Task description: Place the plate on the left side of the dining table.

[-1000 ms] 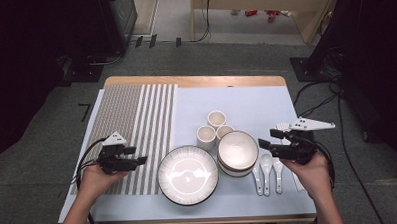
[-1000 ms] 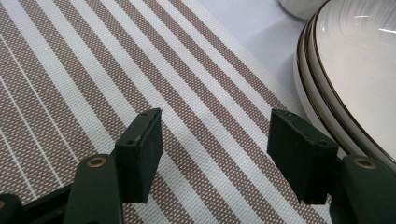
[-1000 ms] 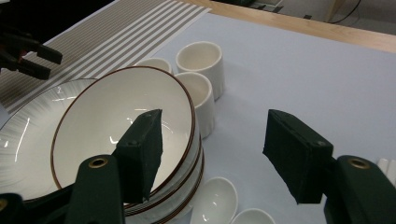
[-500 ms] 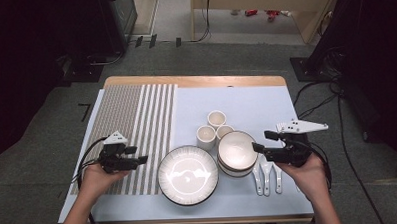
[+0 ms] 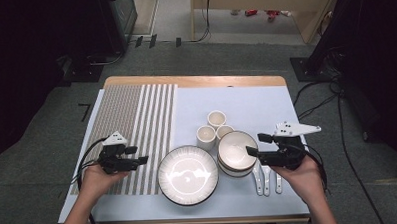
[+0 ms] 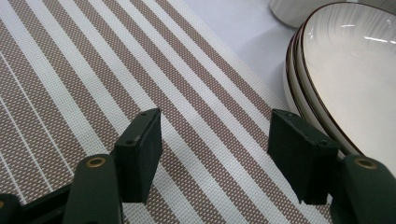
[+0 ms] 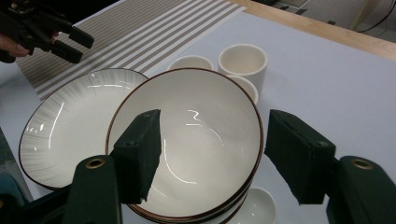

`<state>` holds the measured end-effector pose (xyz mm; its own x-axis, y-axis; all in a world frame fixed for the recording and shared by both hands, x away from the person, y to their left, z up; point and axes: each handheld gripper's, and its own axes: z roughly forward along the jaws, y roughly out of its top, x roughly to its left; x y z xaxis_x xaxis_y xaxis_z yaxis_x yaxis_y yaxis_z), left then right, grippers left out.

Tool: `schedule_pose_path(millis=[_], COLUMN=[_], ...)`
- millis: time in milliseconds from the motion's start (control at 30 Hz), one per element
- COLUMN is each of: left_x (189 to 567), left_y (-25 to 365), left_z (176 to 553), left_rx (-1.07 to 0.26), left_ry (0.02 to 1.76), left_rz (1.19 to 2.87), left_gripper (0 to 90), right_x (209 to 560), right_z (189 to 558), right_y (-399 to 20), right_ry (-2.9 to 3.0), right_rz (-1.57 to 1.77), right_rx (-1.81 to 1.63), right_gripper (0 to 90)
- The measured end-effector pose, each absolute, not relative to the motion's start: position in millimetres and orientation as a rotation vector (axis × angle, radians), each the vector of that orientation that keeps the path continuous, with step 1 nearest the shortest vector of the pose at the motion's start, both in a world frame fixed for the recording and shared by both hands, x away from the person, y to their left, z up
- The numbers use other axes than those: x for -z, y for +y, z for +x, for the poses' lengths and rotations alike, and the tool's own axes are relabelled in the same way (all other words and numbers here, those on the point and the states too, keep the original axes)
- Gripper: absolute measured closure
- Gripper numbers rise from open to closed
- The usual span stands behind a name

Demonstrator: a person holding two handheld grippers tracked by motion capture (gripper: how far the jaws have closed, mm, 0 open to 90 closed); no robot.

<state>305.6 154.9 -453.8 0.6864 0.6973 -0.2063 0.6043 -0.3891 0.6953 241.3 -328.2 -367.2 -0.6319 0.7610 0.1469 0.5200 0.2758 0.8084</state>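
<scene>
I am seeing the stacked bowls point(image 5: 236, 150) just right of the plate point(image 5: 187, 174), their lower rims cut off in the right gripper view behind my black jaws. The spoons point(image 5: 266, 178) are lying partly under my right hand, so their bowl ends are hard to make out. Bare white mat is lying open beyond the three cups point(image 5: 216, 127). My right gripper point(image 5: 253, 145) is hovering level over the bowls' right rim, jaws spread, pinching nothing. My left gripper point(image 5: 140, 155) is sitting left of the plate over the striped mat point(image 5: 136, 119), jaws spread and empty.
</scene>
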Motion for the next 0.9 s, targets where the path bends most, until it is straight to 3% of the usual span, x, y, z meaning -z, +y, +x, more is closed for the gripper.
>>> schedule_pose_path(millis=[900], left_x=[449.1], left_y=[145.5], left_z=[301.5], left_rx=[-0.132], left_ry=[0.979], left_rz=[2.118], left_gripper=[35.1], right_x=[371.3], right_z=[228.9], right_y=[-300.0], right_ry=[2.348], right_rz=[1.110], right_rx=[-1.346], right_gripper=[40.7])
